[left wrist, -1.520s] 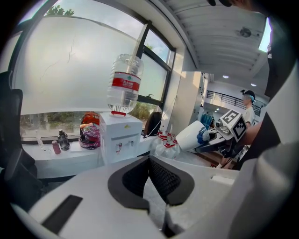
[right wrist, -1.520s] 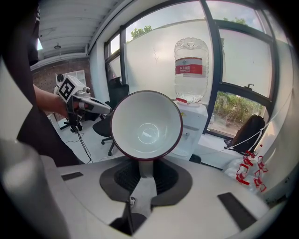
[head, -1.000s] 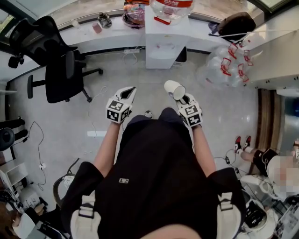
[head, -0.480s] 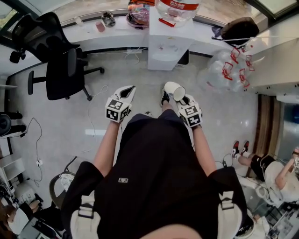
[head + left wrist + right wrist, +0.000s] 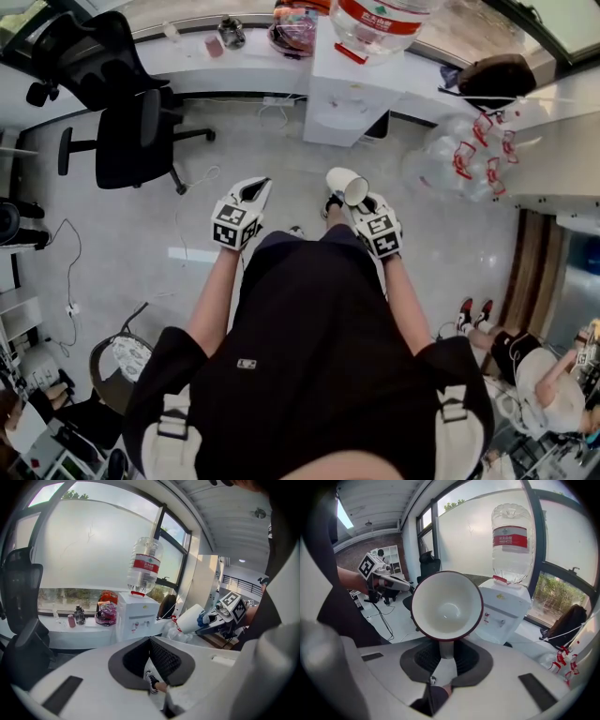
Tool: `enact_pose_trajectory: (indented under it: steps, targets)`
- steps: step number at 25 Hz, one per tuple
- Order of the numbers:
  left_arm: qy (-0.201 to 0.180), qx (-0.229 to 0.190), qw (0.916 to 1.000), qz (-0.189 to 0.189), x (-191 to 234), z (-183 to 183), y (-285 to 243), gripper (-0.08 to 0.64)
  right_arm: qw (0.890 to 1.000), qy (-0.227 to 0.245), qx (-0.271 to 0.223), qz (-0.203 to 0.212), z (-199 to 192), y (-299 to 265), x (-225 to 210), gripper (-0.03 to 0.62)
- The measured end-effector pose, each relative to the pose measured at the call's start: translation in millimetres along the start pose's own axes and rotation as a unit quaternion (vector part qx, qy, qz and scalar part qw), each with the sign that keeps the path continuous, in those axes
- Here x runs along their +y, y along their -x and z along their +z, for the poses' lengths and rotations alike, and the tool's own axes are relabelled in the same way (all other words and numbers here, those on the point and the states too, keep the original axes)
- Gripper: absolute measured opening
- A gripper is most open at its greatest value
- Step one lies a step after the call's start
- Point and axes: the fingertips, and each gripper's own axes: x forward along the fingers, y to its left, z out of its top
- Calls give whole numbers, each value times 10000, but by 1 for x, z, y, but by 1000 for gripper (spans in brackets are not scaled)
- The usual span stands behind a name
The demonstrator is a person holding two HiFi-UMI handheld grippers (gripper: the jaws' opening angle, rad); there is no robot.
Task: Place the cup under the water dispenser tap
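Note:
A white cup (image 5: 346,185) with a dark red rim lies tilted in my right gripper (image 5: 360,199), which is shut on a white part under its rim. In the right gripper view the cup's mouth (image 5: 446,605) faces the camera above the right gripper (image 5: 446,651). The white water dispenser (image 5: 349,94) with its upturned bottle (image 5: 384,21) stands ahead, well beyond the cup. Its taps (image 5: 487,617) show on the front panel. My left gripper (image 5: 260,187) hangs level with the right one, its tips together and nothing between them. From the left gripper (image 5: 150,644) the cup (image 5: 190,619) shows at the right.
A black office chair (image 5: 131,131) stands at the left. A white counter (image 5: 234,52) with bottles and a bag runs along the window. Empty water bottles (image 5: 459,150) are piled right of the dispenser. A person sits on the floor (image 5: 534,375) at the lower right. Cables (image 5: 70,281) trail at the left.
The dispenser and counter have drawn closer in the head view as I step toward them. Both grippers have moved forward a little. The cup stays in the right gripper.

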Motion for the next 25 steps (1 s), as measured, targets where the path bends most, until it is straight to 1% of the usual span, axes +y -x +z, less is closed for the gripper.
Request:
enact_pose_trajectory:
  steps: [8,18,25]
  targets:
    - [112,143,9998,-13,7,8,-34,0,9991,98,271,311,0,-19,-12,43]
    - [223,406,9984,-324,-8,8,-87,0,9968,137,553,564,-4,-44,-41,43]
    - [348,471,9979,-279,-2,10,-110,0,9944,209,748,713,-5,-69,-67,43]
